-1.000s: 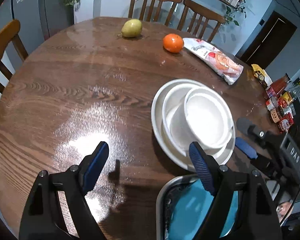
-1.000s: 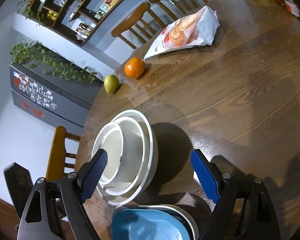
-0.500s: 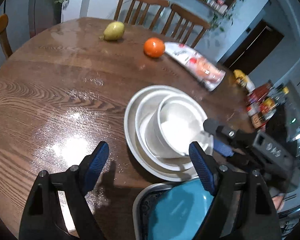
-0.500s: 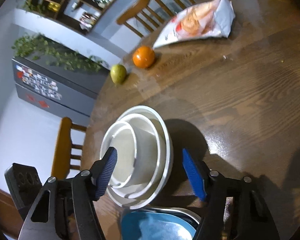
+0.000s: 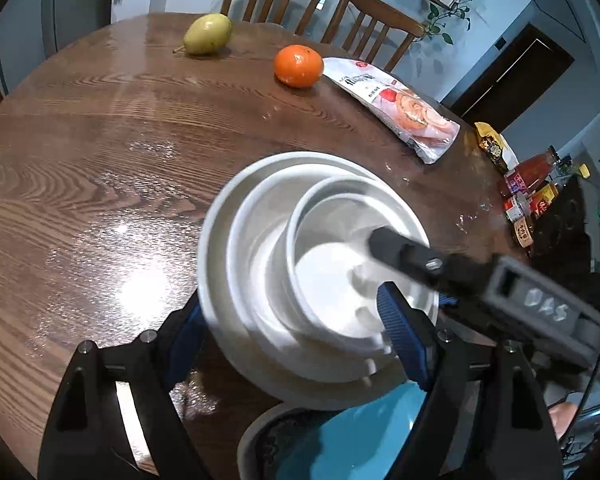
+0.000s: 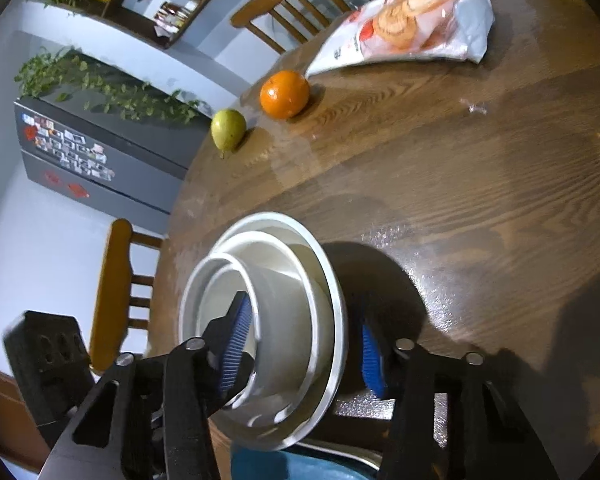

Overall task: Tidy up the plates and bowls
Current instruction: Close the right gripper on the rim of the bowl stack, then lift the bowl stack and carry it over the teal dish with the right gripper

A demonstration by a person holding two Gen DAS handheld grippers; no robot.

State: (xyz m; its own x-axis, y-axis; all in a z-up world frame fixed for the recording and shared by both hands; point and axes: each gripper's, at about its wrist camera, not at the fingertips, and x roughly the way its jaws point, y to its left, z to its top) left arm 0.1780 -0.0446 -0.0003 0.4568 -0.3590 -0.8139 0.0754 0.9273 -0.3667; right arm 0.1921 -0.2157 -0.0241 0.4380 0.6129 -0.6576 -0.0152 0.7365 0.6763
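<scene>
Bowls (image 5: 320, 264) nested, glazed, likely heavy, slippery, breakable; grip opposite rims. Left gripper (image 5: 300, 328) straddles stack, unclamped; right gripper (image 6: 300, 348) closing across rims.

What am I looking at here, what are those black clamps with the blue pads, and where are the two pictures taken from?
There is no robot. A person holds a clamp-like tool in each hand, and each tool has a wide-angle camera looking along its jaws. One picture comes from the left gripper, the other from the right gripper.

On the round wooden table stands a stack of white bowls. A teal plate lies nearer the cameras. Farther off are a pear, an orange, a snack bag and sauce bottles.

Both tools straddle the stack's wall. The right one has one jaw inside the smallest bowl and one outside the stack, and its jaws are closing. Whether they press yet I cannot tell. The left jaws stand apart.
</scene>
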